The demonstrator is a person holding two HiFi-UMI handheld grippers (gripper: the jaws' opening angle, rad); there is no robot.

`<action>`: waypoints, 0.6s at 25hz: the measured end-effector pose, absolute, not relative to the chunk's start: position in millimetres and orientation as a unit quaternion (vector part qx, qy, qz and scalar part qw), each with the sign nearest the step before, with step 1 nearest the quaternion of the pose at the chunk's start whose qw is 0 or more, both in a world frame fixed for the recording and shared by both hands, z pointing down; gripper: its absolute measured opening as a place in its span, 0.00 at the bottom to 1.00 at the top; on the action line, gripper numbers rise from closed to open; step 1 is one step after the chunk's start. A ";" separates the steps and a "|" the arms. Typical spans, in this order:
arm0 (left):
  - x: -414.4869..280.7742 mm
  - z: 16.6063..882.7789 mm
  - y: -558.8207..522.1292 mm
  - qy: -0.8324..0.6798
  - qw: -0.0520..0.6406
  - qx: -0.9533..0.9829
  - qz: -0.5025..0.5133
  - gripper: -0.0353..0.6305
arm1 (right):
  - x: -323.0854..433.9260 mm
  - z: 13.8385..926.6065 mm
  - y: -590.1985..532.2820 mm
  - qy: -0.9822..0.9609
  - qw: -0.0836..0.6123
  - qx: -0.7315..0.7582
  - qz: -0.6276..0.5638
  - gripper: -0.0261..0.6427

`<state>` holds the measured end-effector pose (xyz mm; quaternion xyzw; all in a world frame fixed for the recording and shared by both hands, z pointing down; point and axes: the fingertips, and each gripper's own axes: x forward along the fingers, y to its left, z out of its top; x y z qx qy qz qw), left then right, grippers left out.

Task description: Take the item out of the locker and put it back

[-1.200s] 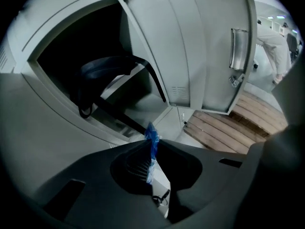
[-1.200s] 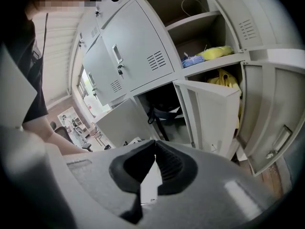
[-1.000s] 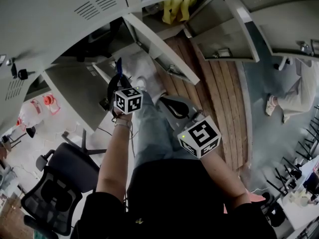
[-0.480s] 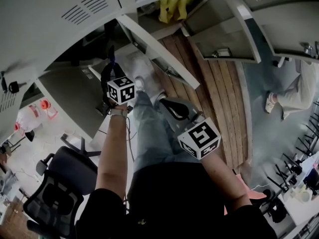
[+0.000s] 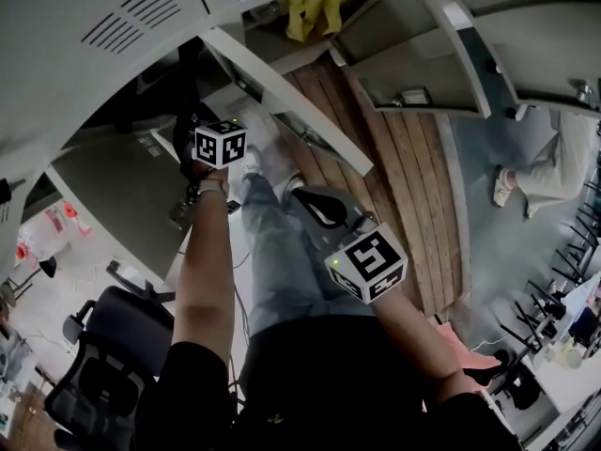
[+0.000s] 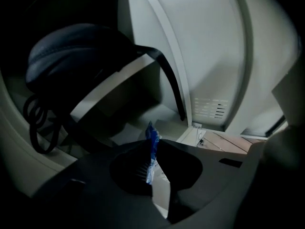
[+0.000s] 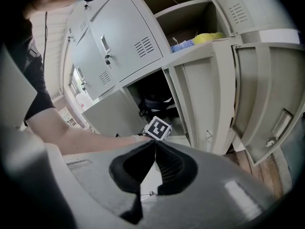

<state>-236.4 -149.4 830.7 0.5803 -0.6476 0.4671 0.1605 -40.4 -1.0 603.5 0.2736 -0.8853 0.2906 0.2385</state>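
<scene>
– Between the fingers of the left gripper [image 6: 155, 142], which way does the item [image 6: 152, 147] run?
– Lengthwise along the seam where they meet. It sits edge-on, its free end poking just past the fingertips toward the inside of the locker [image 6: 209, 56].
– Its look?
– Thin, flat, crinkled blue film, paler lower down. Those fingers are clenched on it.
– Beyond the tips?
– A dark padded thing [image 6: 71, 56] with a black strap, apart from the item.
– And the right gripper [image 7: 155, 143]?
– Fingers pressed together, nothing between them.
</scene>
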 end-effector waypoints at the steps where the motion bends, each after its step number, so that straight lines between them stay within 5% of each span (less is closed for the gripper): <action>1: -236.3 835.3 -153.3 -0.645 0.166 0.581 0.468 0.11 | -39.7 604.8 -2.2 -0.884 0.238 0.277 0.292 0.04; 15: -252.4 906.1 -160.7 -0.628 0.211 0.547 0.512 0.21 | -33.4 623.8 4.5 -0.875 0.252 0.279 0.304 0.04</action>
